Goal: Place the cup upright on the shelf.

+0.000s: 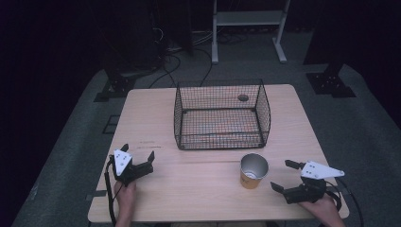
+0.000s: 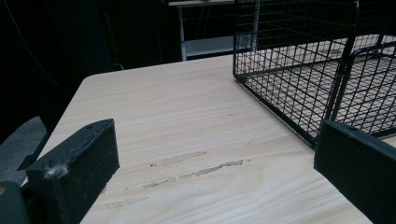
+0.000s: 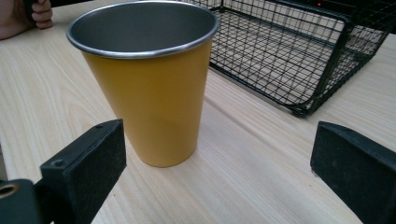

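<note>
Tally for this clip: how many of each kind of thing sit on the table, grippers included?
Cup: 1, yellow, upright
Wire basket: 1, black
Grippers: 2, left gripper and right gripper, both open
Total: 4

In the right gripper view we lose the far corner of the black wire-mesh basket (image 3: 299,56) past the top and right edges, and the other hand (image 3: 28,16) is cut by the top left corner. In the high view, we cannot tell what the small dark round spot (image 1: 243,98) behind the basket's mesh near the desk's far edge is.
</note>
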### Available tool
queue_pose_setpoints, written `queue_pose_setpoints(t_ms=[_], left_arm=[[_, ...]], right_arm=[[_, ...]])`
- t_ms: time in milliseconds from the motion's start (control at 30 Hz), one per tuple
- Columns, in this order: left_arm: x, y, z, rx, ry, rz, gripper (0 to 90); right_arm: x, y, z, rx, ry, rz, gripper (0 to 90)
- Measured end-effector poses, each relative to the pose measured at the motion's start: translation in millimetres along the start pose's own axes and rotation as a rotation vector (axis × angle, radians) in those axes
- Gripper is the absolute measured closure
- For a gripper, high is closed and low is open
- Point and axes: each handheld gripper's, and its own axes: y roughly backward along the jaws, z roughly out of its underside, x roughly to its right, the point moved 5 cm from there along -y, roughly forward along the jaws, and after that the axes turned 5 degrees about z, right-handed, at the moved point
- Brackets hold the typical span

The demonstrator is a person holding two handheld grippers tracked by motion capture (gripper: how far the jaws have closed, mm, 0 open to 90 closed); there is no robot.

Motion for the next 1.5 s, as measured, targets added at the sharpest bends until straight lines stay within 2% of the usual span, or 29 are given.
queue_pose_setpoints(t_ms=[267, 867, 1133, 1500], left_arm=[[0.0, 0.0, 0.0, 0.000, 0.000, 0.000, 0.0], [0.0, 0.1, 0.0, 0.000, 0.000, 0.000, 0.0], [0.1, 0.1, 0.0, 0.001, 0.000, 0.000, 0.0], [0.1, 0.0, -0.1, 0.001, -0.001, 0.000, 0.0]], right_arm=[[-10.4, -3.6, -2.7, -0.007, 0.023, -0.022, 2.8], [-26.9, -13.8, -9.7, -0.009, 0.039, -0.070, 2.8], [-32.7, -23.2, -14.0, -0.012, 0.044, -0.059, 2.7], [-38.8, -33.1, -18.4, -0.015, 0.051, -0.076, 2.7]])
